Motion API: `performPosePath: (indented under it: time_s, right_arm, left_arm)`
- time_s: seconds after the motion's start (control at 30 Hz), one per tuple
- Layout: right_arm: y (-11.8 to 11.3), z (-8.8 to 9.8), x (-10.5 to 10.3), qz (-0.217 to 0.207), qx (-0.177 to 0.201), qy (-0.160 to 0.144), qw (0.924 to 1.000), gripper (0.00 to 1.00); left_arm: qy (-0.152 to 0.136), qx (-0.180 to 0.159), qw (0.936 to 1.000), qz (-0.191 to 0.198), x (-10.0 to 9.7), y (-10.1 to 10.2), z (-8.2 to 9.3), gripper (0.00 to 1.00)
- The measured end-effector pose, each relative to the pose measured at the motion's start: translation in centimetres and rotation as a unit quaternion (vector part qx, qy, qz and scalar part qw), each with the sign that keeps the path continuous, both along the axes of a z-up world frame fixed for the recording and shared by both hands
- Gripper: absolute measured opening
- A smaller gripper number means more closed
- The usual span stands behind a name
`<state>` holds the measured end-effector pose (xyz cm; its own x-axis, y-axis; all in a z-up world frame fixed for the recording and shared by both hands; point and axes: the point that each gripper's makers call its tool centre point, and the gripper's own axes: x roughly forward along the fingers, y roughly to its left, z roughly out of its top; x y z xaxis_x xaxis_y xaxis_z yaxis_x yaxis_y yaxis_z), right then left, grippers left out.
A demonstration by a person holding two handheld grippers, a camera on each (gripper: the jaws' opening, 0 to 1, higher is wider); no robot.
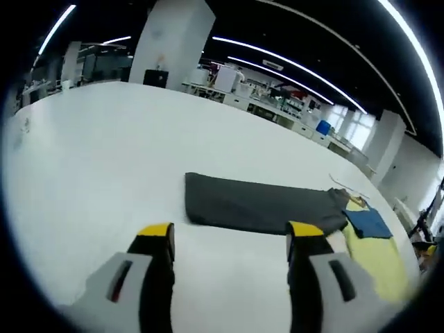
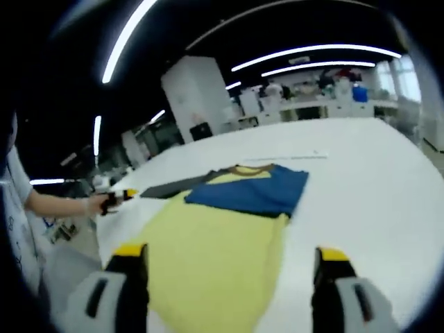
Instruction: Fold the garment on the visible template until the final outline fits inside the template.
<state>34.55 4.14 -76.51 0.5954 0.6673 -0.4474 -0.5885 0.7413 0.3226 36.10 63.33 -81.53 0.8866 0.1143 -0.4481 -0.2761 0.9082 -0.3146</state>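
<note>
A dark grey folded garment (image 1: 260,205) lies flat on the white table (image 1: 104,152), just beyond my left gripper (image 1: 230,239), which is open with nothing between its yellow-tipped jaws. To its right lies a yellow garment (image 1: 378,260) with a blue upper part (image 1: 370,223). In the right gripper view the same yellow garment (image 2: 208,267) with its blue yoke (image 2: 253,189) spreads out ahead of my right gripper (image 2: 231,260), open and above the cloth. The grey garment (image 2: 170,187) shows past it. The left gripper (image 2: 114,199) appears at the left, held by a hand.
A thin strip or ruler (image 2: 284,158) lies on the table (image 2: 361,180) beyond the blue part. A person's arm and white sleeve (image 2: 21,208) are at the left. Benches, a white pillar (image 1: 166,41) and equipment stand behind the table.
</note>
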Motion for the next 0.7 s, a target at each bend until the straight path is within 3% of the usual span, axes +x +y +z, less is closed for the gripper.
performPosePath:
  time_s: [0.1, 0.17, 0.27, 0.33, 0.37, 0.43, 0.57, 0.7]
  right_arm:
    - [-0.6, 0.3, -0.3, -0.011, 0.002, 0.002, 0.9999, 0.99]
    - [-0.7, 0.3, -0.5, -0.013, 0.003, 0.005, 0.9999, 0.99]
    - [-0.9, 0.8, -0.6, -0.016, 0.003, 0.000, 0.9999, 0.85]
    - [-1.0, 1.2, -0.3, -0.022, 0.007, -0.007, 0.9997, 0.90]
    - [-0.8, 1.5, -0.3, -0.023, 0.014, -0.004, 0.9996, 0.89]
    - [-0.8, 1.7, -0.4, -0.017, 0.005, -0.009, 0.9998, 0.84]
    - [-0.6, 2.0, -0.6, -0.010, 0.002, -0.012, 0.9999, 0.88]
    - [-0.2, 1.8, -1.3, 0.005, -0.024, -0.011, 0.9996, 0.97]
  left_arm:
    - [0.003, 0.006, 0.9999, 0.009, 0.2, 0.3, -0.3, 0.53]
    - [0.004, -0.015, 0.9998, 0.016, 1.0, 0.7, -1.0, 0.48]
    - [0.016, -0.007, 0.9992, 0.035, 0.4, 0.8, -1.0, 0.42]
    - [0.016, -0.023, 0.9980, 0.056, 0.6, 1.2, -1.1, 0.41]
    - [0.017, -0.004, 0.9983, 0.056, 0.8, 1.6, -0.9, 0.37]
    - [0.024, -0.014, 0.9972, 0.069, 1.6, 2.5, -1.2, 0.33]
    - [0.038, -0.014, 0.9957, 0.084, 1.3, 2.5, -1.5, 0.14]
    - [0.037, -0.018, 0.9946, 0.095, 1.2, 2.7, -1.6, 0.05]
